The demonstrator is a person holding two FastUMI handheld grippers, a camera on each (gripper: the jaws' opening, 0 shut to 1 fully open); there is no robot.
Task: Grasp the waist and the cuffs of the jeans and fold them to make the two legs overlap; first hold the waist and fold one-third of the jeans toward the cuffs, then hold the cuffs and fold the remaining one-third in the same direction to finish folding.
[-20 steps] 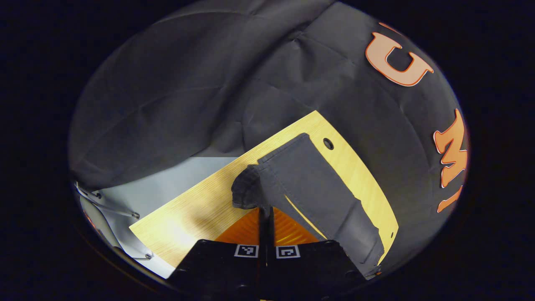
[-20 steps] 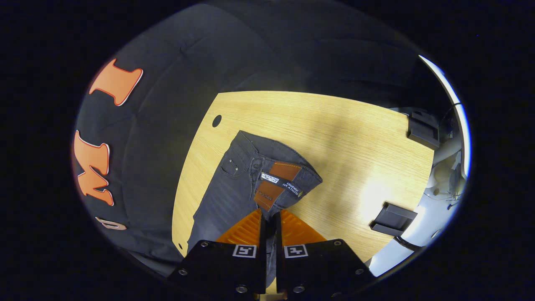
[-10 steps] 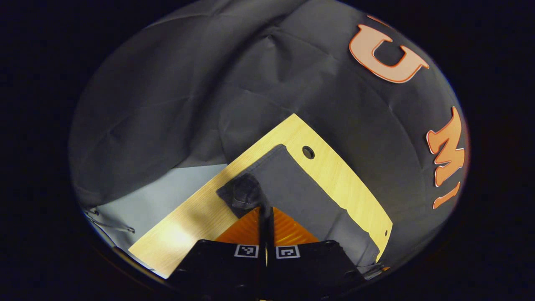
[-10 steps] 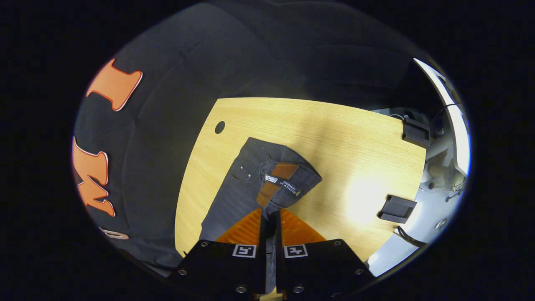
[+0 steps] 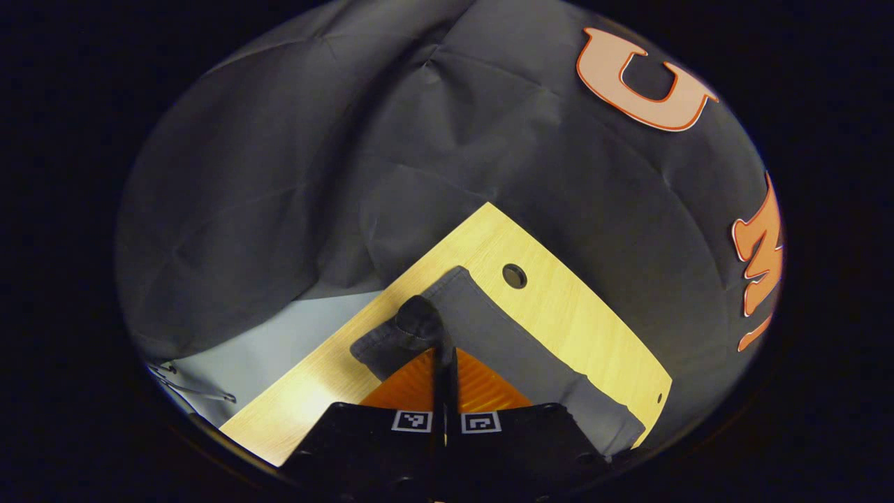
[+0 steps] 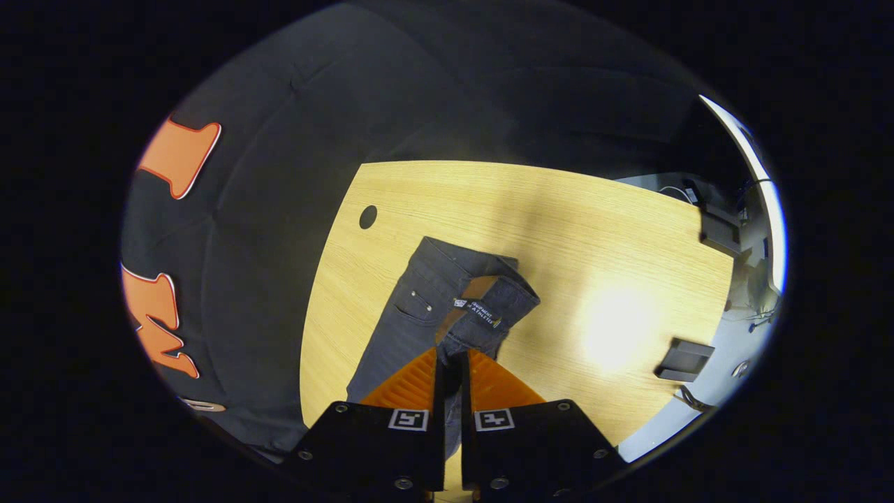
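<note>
Both grippers pinch the dark jeans (image 6: 419,307) above the wooden table (image 6: 594,230): the left gripper (image 5: 445,349) clamps a bunched cuff (image 5: 418,323), and the right gripper (image 6: 450,360) clamps the waist (image 6: 489,311), while the remaining denim trails onto the tabletop.

Jeans (image 6: 408,321): dark grey denim cloth, matt, finely ribbed weave, with small metal rivets at the pocket. Table (image 6: 559,230): pale wood-grain top, smooth, lightly glossy where the lamp glares. Booth wall (image 5: 293,161): black matt cloth, creased and wrinkled.
</note>
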